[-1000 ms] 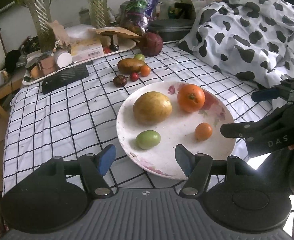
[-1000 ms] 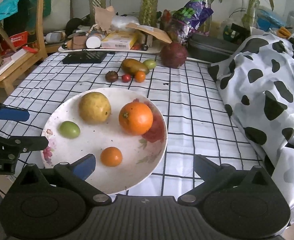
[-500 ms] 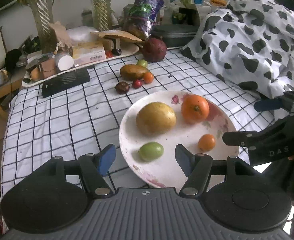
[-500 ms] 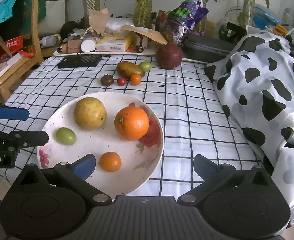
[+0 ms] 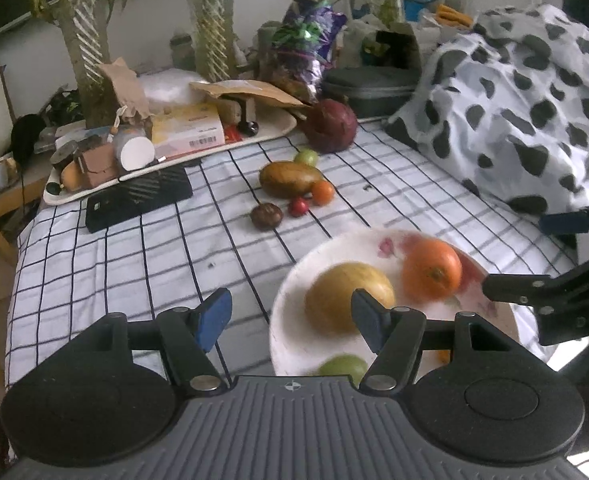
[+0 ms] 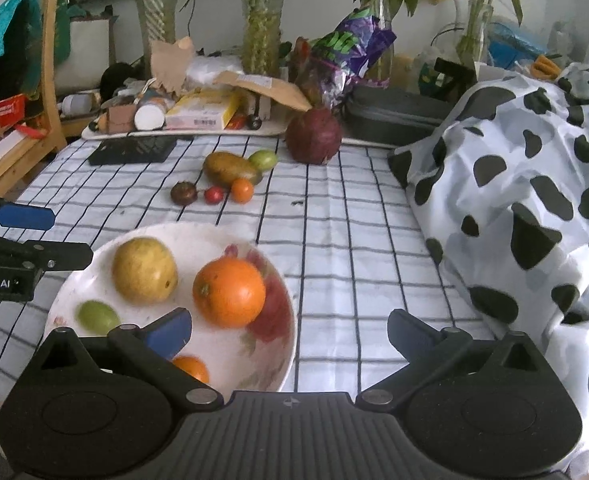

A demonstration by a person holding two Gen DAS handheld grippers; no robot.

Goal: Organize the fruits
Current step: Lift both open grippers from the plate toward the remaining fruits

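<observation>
A white floral plate (image 6: 222, 240) near the table's front holds a yellow round fruit (image 6: 144, 270), a big orange (image 6: 229, 293), a green fruit (image 6: 96, 317) and a small orange fruit (image 6: 192, 368). The plate (image 5: 294, 344) also shows in the left wrist view. Further back lie a brown mango (image 6: 230, 168), a green fruit (image 6: 263, 159), a small orange tomato (image 6: 241, 190), a red cherry tomato (image 6: 213, 195), a dark fruit (image 6: 183, 193) and a large dark red fruit (image 6: 313, 140). My left gripper (image 5: 292, 318) is open and empty at the plate's left edge. My right gripper (image 6: 290, 334) is open and empty over the plate's right rim.
A cow-print cloth (image 6: 514, 184) covers the right side. A black flat device (image 6: 134, 149) and a cluttered tray (image 6: 182, 120) with boxes lie at the back, before plant vases. A wooden chair (image 6: 34, 120) stands at the left.
Both grippers have risen and pulled back a little, so the plate sits lower and nearer in both views. The left view has shifted left. Both stay open and empty.
</observation>
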